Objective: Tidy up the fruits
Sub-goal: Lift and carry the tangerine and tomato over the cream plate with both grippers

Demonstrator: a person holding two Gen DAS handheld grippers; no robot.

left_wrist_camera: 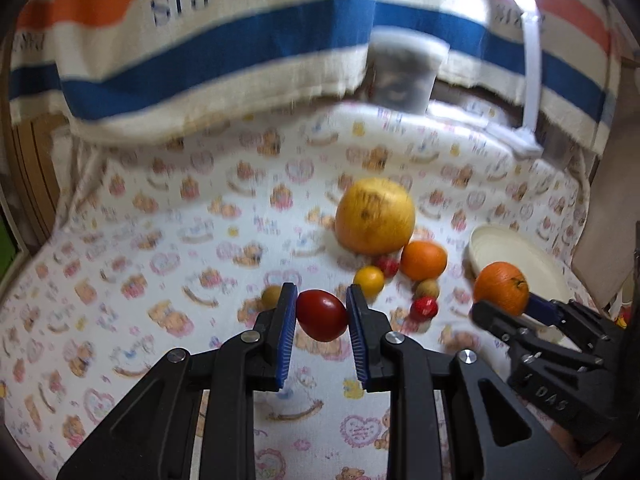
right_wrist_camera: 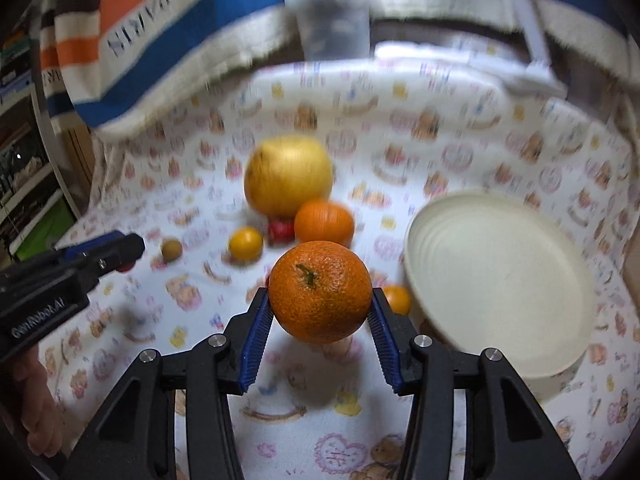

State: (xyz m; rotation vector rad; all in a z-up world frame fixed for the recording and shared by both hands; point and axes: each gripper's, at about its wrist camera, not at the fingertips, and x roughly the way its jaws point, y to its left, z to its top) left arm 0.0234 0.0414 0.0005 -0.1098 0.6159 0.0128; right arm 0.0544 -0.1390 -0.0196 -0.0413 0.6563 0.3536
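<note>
The left gripper [left_wrist_camera: 322, 312] is clamped on a red tomato [left_wrist_camera: 322, 315], held above the printed cloth [left_wrist_camera: 180, 216]. The right gripper [right_wrist_camera: 320, 300] grips an orange [right_wrist_camera: 320, 291], just left of the cream plate [right_wrist_camera: 500, 280]. The left gripper's body reads what looks like "GenRobot.AI" in the right wrist view; the right gripper's shows "DAS" in the left. The striped towel [left_wrist_camera: 200, 60] reads "PARIS", upside down. Only the right wrist view shows a hand [right_wrist_camera: 36, 412] and a small orange fruit [right_wrist_camera: 397, 300] beside the plate.
</note>
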